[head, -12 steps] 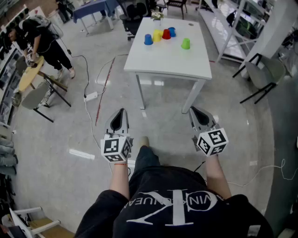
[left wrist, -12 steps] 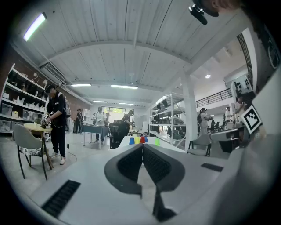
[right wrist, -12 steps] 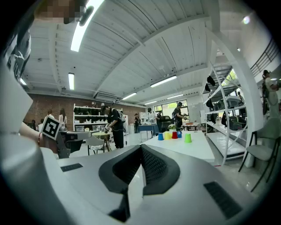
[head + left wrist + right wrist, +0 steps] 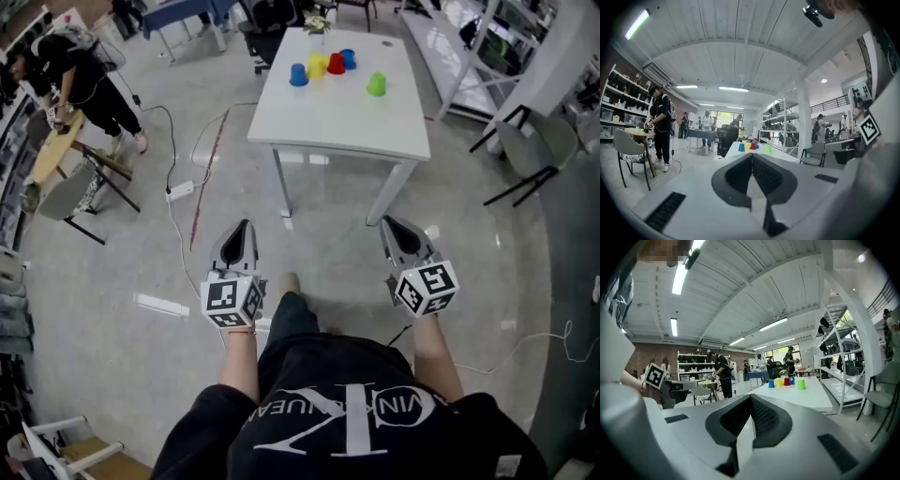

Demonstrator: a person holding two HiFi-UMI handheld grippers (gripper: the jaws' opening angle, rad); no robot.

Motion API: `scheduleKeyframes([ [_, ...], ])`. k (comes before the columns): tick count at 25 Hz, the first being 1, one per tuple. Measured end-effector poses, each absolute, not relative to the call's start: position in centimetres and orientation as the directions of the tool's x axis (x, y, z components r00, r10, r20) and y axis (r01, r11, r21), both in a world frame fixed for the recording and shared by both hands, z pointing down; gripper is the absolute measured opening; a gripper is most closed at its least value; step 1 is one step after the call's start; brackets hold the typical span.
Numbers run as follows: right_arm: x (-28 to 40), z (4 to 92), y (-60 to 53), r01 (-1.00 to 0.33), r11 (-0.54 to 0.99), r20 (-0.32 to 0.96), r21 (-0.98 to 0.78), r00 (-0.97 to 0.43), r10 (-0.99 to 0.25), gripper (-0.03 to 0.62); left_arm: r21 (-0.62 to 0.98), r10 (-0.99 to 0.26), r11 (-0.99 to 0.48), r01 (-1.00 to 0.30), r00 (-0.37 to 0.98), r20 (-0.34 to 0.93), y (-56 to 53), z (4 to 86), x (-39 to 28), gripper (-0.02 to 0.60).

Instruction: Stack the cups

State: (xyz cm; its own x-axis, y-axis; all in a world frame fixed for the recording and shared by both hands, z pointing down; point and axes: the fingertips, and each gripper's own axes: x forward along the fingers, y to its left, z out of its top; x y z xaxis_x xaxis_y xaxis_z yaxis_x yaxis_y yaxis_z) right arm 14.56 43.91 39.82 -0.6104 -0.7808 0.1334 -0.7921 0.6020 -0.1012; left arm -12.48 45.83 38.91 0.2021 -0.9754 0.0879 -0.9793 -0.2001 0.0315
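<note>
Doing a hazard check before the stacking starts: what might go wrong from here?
A power strip lies on the floor left of the table; a foot might catch it on approach.
The blue cup, yellow cup and red cup crowd together at the far edge; gripping one might topple a neighbour.
Left gripper and right gripper are shut; unopened, they would shove cups.

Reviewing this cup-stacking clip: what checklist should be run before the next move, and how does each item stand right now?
1. Left gripper empty, jaws together: ok.
2. Right gripper empty, jaws together: ok.
3. Cups within reach: not ok. The white table stands well ahead of both grippers.
4. All cups on the table, none stacked: ok. Left blue cup, yellow cup, red cup and far blue cup cluster together; green cup stands apart.
5. Cups mouth-up or mouth-down: cannot tell from here.
</note>
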Motion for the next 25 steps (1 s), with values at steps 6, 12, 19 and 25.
scheduleKeyframes([
  [6, 13.8, 40.0, 41.7, -0.774, 0.62, 0.119, -0.129, -0.633, -0.765, 0.126, 0.048, -0.972, -0.211, -0.976, 0.215, 0.096, 42.9, 39.2, -12.6, 0.005],
  [12, 14.0, 41.0, 37.9, -0.793, 0.58, 0.138, -0.184, -0.606, -0.784, 0.181, 0.062, -0.958, -0.245, -0.968, 0.251, 0.135, 38.7, 40.2, -12.5, 0.005],
  [19, 13.2, 41.6, 33.2, -0.812, 0.55, 0.16, -0.197, -0.58, -0.799, 0.184, 0.082, -0.944, -0.278, -0.957, 0.288, 0.162, 33.1, 40.6, -13.2, 0.005],
  [25, 12.3, 42.2, 29.8, -0.839, 0.495, 0.178, -0.226, -0.535, -0.826, 0.184, 0.086, -0.922, -0.334, -0.939, 0.344, 0.179, 28.6, 40.9, -14.1, 0.005],
])
